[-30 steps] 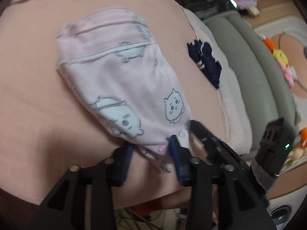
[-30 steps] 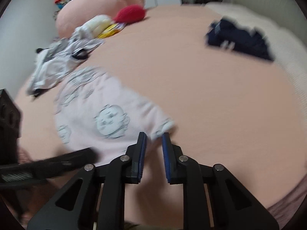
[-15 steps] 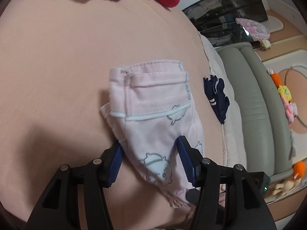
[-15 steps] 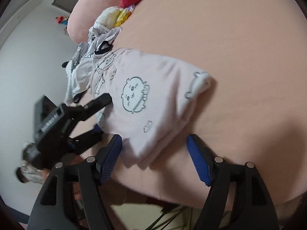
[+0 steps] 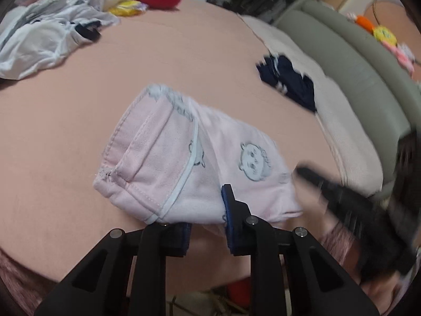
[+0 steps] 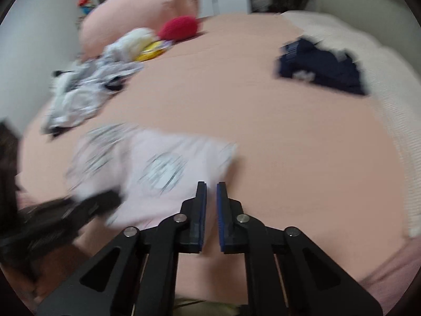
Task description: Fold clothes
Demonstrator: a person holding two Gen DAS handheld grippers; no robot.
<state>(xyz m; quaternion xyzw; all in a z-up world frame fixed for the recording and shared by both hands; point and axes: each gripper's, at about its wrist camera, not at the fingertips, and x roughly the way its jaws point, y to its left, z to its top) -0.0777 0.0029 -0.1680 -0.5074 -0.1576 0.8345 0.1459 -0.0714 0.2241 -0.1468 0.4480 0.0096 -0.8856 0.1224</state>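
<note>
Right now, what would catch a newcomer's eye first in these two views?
The folded pink garment with cartoon faces lies at the near edge of the peach bed, and the left tool straddles its near end. Behind it sit a rumpled white clothes pile at far left and a dark navy garment at right. The right tool, nearly closed and empty, hovers beside the pink garment.

pink garment, right gripper nearly closed
</note>
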